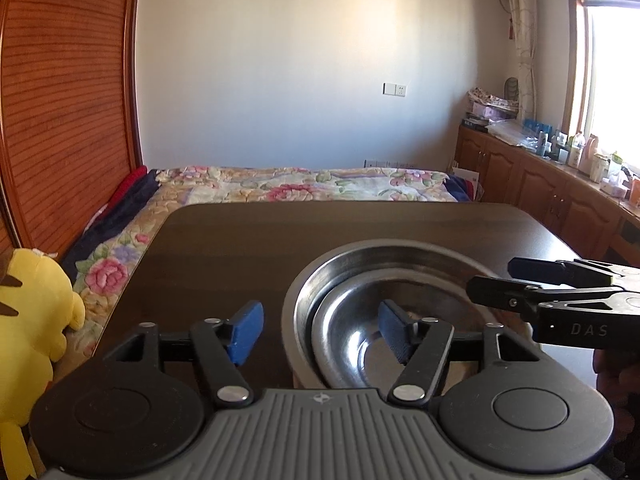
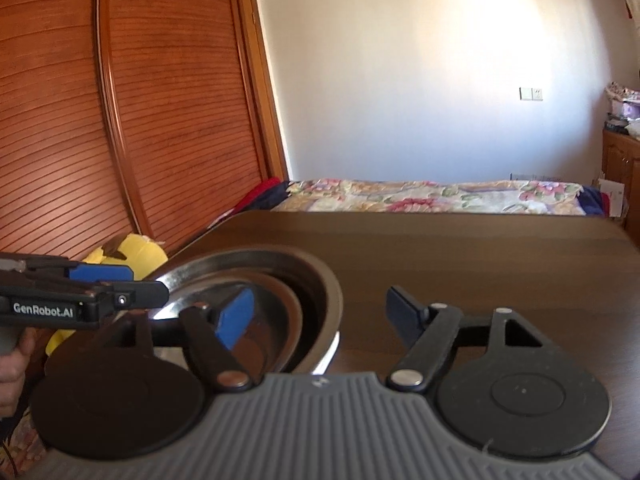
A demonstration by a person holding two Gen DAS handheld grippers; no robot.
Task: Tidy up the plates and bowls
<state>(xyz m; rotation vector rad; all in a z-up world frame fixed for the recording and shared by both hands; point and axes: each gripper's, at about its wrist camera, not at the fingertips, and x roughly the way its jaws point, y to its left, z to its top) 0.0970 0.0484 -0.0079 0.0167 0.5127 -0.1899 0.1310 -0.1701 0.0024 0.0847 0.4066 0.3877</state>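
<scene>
Beyond table (image 1: 240, 240): floral bed (image 1: 304, 186), yellow plush toy (image 1: 32, 320) left.

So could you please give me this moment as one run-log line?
left gripper: open, straddling rim | right gripper: open, straddling rim | small steel bowl nested in large steel bowl | dark wooden table

Each gripper, the left gripper (image 1: 320, 332) and the right gripper (image 2: 320, 312), is built from black linkage arms with silver rivets, blue ribbed pads (image 1: 394, 334), round black discs and a grey ribbed housing. "GenRobot.AI" is printed in white.
</scene>
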